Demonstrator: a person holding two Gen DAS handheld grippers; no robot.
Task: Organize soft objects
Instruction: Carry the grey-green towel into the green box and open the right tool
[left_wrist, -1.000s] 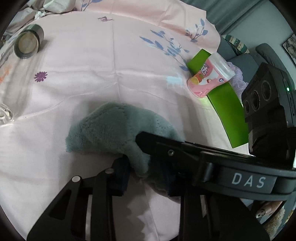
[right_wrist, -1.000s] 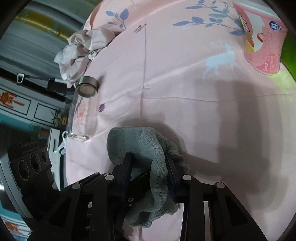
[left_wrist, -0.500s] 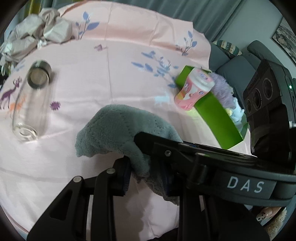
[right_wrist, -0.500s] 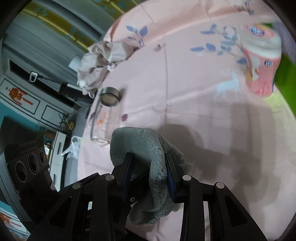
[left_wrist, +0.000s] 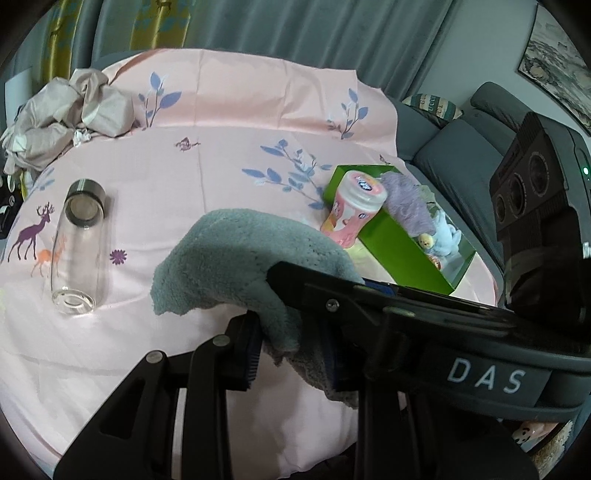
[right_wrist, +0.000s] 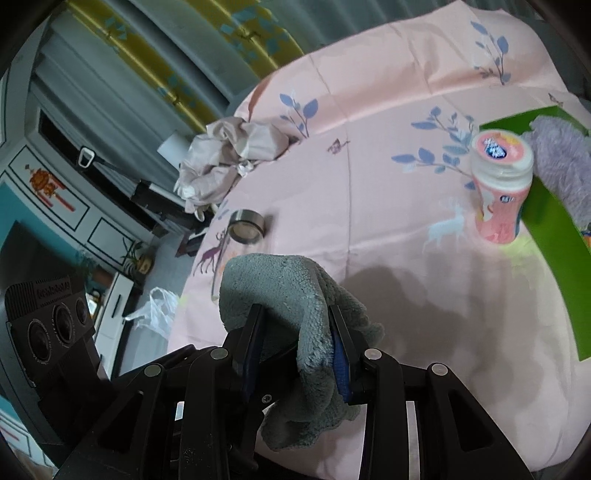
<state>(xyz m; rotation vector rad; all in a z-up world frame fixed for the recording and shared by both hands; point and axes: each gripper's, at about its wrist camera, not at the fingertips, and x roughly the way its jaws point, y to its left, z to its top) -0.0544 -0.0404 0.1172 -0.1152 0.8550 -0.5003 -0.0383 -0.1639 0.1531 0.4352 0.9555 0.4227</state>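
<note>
Far left, not yet sorted: a crumpled heap of pale mauve cloth (left_wrist: 62, 118) sits at the back edge of the tabletop (left_wrist: 229, 155), which is covered in a pink cloth printed with leaves and deer. It looks like a soft thing left to deal with.
Left, hard item: a clear glass bottle with a metal cap (left_wrist: 79, 243) lies on its side, apart from the heap; I judge it no part of the soft sorting.
Centre, in hand: a grey-green fluffy towel (left_wrist: 236, 254) hangs clear of the tabletop, bunched and drooping.
Left hand-held gripper (left_wrist: 291, 354): clenched on one fold of the towel.
Right hand-held gripper (right_wrist: 297, 343): clenched on another fold of the same towel, close beside the left one.
Right, hard item: a pink plastic bottle with a white lid (left_wrist: 352, 208) stands touching the near wall of the box.
Far right, done: a bright green open box (left_wrist: 388, 240) already holds a lilac fuzzy cloth (left_wrist: 406, 199) and a pale blue plush toy (left_wrist: 443, 236).
Progress: about midway by my reckoning; the towel is lifted but not yet in the box, and the mauve heap waits.
</note>
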